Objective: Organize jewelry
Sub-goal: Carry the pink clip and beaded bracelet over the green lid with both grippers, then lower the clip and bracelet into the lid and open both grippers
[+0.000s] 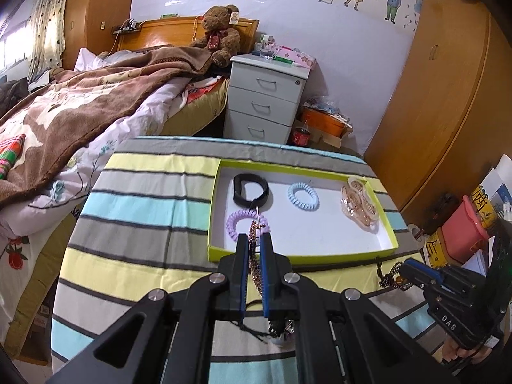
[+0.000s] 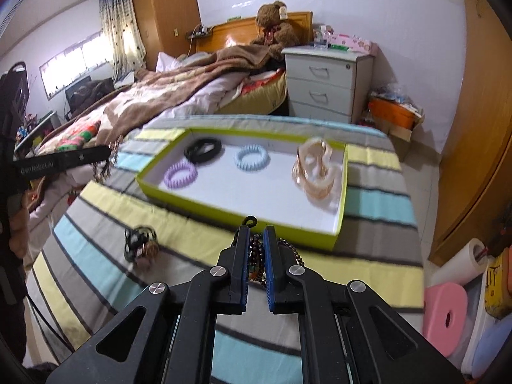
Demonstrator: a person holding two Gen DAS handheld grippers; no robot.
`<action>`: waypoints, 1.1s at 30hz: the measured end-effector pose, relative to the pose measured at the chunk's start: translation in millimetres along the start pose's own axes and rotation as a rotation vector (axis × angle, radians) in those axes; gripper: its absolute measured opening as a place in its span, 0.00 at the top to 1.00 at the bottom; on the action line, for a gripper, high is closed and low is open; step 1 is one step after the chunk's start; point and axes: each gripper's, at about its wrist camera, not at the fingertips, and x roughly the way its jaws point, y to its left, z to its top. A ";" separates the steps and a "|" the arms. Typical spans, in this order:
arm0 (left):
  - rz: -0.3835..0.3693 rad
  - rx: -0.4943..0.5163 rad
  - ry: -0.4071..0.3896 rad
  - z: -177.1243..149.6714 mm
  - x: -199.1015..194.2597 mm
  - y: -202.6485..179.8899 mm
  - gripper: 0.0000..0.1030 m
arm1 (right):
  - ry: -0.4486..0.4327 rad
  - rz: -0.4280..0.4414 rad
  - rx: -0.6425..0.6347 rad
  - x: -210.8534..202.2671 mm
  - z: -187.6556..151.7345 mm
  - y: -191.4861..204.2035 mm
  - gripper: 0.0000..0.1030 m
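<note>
A shallow green-rimmed box (image 1: pixel 300 257) (image 2: pixel 236 216) lies on the striped table. It holds a black band (image 1: pixel 250 189) (image 2: pixel 203 149), a blue coil tie (image 1: pixel 303 197) (image 2: pixel 251 157), a purple coil tie (image 1: pixel 235 220) (image 2: pixel 180 175) and a clear amber hair claw (image 1: pixel 360 204) (image 2: pixel 316 168). My left gripper (image 1: pixel 255 240) is shut on a beaded chain (image 1: pixel 254 256) above the box's near left rim. My right gripper (image 2: pixel 256 232) is shut on a dark beaded bracelet (image 2: pixel 257 257) just before the box's near edge; it also shows in the left wrist view (image 1: pixel 406 267). A dark jewelry cluster (image 2: pixel 140 245) lies on the cloth at the left.
The striped cloth (image 1: pixel 144 192) covers a rounded table. A bed (image 1: pixel 80 105) with a brown blanket lies left, a white nightstand (image 1: pixel 265 102) behind. Wooden wardrobe (image 1: pixel 448 96) stands right. Bins and pink foam (image 2: pixel 444 313) sit at the right floor.
</note>
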 end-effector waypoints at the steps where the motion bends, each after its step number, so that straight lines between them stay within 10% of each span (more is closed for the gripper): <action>1: -0.003 0.002 -0.001 2.3 0.7 -1.2 0.93 | -0.008 0.000 0.004 0.0 4.0 -0.5 0.92; 33: -0.128 0.035 0.193 30.4 126.9 -41.9 0.93 | 0.062 -0.044 0.051 98.0 40.3 -12.1 0.92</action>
